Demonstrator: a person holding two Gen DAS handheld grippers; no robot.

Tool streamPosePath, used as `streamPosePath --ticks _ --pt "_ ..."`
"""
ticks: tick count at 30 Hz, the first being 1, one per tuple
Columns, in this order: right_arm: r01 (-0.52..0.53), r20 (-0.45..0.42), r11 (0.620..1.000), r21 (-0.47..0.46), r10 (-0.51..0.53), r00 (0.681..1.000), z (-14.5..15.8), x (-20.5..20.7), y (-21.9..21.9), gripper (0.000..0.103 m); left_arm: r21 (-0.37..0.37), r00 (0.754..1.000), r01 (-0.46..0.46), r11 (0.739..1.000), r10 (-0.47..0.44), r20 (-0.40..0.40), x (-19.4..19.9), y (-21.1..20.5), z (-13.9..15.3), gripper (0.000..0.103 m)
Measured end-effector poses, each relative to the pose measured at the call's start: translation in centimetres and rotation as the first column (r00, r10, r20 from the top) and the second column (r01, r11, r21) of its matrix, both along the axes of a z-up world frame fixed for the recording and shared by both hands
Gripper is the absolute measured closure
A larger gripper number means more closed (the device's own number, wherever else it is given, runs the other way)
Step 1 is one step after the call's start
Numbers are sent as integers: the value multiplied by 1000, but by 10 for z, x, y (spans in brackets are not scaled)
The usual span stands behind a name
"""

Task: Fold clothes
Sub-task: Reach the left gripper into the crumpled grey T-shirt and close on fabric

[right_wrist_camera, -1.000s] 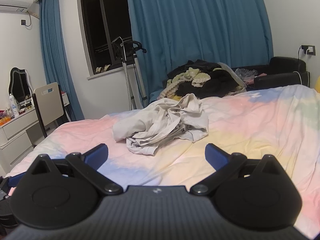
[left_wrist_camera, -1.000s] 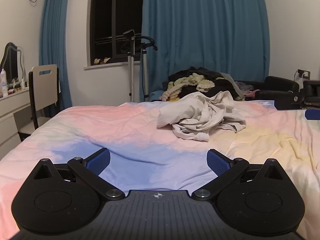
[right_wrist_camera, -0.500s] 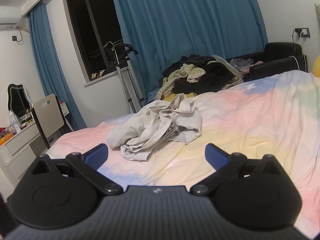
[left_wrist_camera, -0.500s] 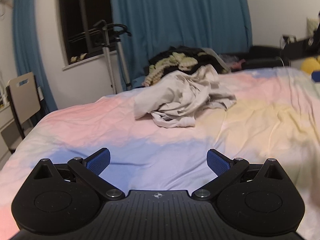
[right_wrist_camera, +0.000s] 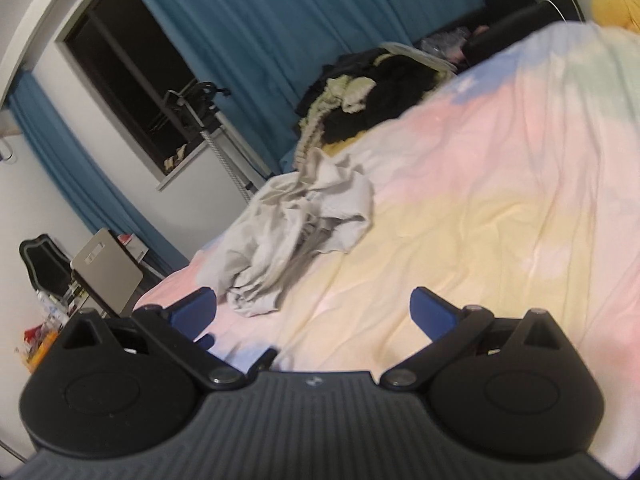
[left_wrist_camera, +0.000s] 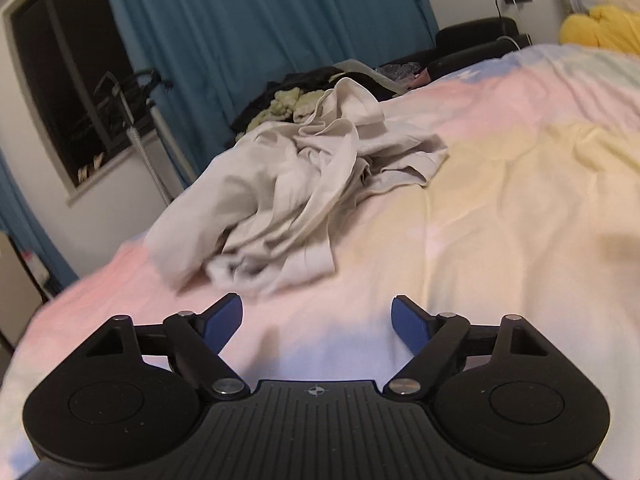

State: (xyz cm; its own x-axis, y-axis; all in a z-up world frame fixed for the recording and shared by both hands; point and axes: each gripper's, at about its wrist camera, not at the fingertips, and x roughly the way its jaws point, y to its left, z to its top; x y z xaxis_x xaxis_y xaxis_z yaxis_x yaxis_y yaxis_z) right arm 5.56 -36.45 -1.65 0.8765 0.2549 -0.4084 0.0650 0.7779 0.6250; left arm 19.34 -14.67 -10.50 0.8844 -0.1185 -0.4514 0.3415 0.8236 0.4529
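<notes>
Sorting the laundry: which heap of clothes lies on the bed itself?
The crumpled beige garment on the pastel bedspread; the dark-and-yellowish heap sits beyond the bed's edge.

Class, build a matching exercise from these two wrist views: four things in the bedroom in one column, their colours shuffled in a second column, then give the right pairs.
Things:
1. crumpled garment
2. curtain
3. soft toy
4. gripper pads

Colours:
A. yellow
B. dark blue
C. pale grey-beige
D. teal

Pairs: 1-C, 2-D, 3-A, 4-B
</notes>
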Motion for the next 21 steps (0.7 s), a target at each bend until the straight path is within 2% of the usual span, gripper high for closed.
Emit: streamPosePath --ticks 4,6,7,9,10,11,14,15,18,21 --pt "26 -26 995 94 -23 999 -13 8 -14 0 55 1000 15 998 -15 -4 36 -17 -11 23" --pt "34 -38 992 124 -30 999 -20 12 -18 0 60 999 32 998 -30 -32 51 -23 -14 39" --pt "34 -45 991 130 -29 999 -23 15 -18 0 59 998 35 998 -32 -45 58 -25 -15 43" --pt "28 -63 991 130 -20 998 -31 21 -17 0 31 998 15 999 -13 -59 64 -24 -13 66" --pt "21 -78 992 124 -12 997 -35 25 -16 0 10 998 3 1000 -3 -63 64 -21 -10 72" --pt "15 -92 993 118 -4 996 -40 29 -14 0 -16 998 -8 1000 7 -66 60 -16 -6 89" --pt "2 -122 993 119 13 992 -49 36 -9 0 -95 997 -44 994 37 -75 50 0 8 93" --pt "-1 -129 992 125 17 991 -52 38 -8 0 -122 996 -50 991 41 -76 44 6 13 99" --pt "-34 -121 996 89 44 992 -50 41 1 0 -196 997 -32 980 18 -72 20 20 33 99" --pt "-85 -114 996 38 89 990 -45 43 13 0 -226 998 -8 974 -6 -63 -5 28 50 99"
